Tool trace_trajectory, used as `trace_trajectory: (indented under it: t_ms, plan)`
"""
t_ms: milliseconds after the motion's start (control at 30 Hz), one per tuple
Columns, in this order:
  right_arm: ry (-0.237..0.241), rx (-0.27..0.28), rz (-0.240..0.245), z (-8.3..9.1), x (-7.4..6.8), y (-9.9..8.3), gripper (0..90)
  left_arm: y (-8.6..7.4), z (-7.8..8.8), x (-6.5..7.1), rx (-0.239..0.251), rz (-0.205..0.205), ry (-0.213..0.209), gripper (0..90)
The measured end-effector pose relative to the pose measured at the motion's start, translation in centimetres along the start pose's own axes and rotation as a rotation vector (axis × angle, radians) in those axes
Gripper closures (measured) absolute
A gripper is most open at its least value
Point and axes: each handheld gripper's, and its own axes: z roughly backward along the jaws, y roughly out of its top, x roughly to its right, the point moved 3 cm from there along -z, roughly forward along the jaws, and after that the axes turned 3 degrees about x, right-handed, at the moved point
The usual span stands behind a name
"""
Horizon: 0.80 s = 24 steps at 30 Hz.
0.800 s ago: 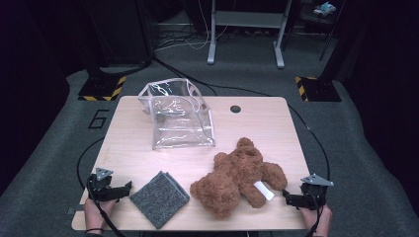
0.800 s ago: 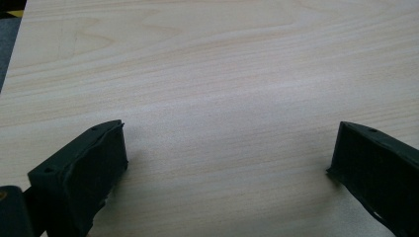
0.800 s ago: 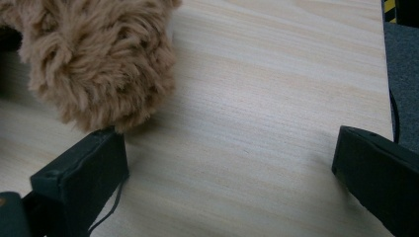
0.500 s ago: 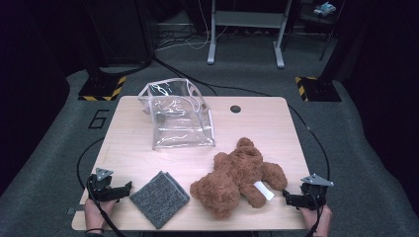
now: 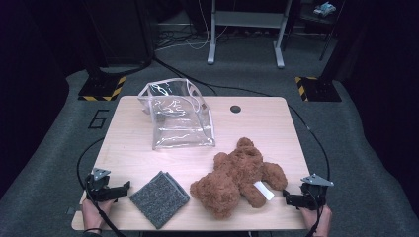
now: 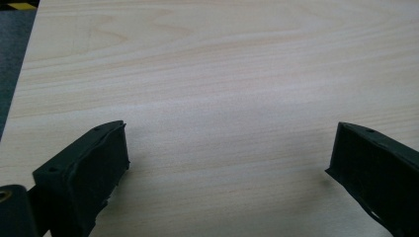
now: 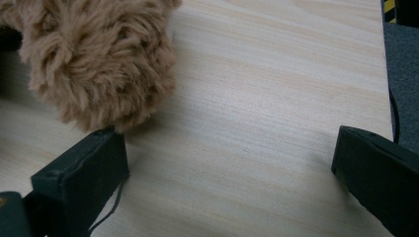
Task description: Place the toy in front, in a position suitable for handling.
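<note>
Underneath: pale wood table (image 5: 257, 128), grey carpet (image 5: 49, 148), dark room.

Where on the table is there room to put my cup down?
Bare wood lies right of the clear bag, up to the small black hole, and along the left edge beside the bag. The front is crowded: grey cloth and teddy bear sit between both grippers.

The left hand-held gripper (image 5: 123, 187) sits low at the bench's (image 5: 257, 123) near left corner, jaws spread wide with nothing between them; the right hand-held gripper (image 5: 289, 198) rests at the near right corner, jaws equally wide, each gripped by a hand from below
</note>
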Motion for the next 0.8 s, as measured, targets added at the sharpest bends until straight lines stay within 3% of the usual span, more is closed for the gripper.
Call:
trace_trajectory:
  t_ms: [200,433,800]
  plan:
    - [-0.001,0.001,-0.003,0.0,0.0,0.0,0.2,1.6,0.5,0.6,0.036,0.001,-0.04,2.7]
    - [-0.002,0.002,-0.002,0.0,0.0,0.0,0.5,4.4,0.8,1.3,0.053,-0.037,-0.106,3.2]
    - [-0.004,0.002,-0.007,0.0,0.0,0.0,0.8,9.0,-0.2,3.5,0.074,-0.109,-0.159,7.7]
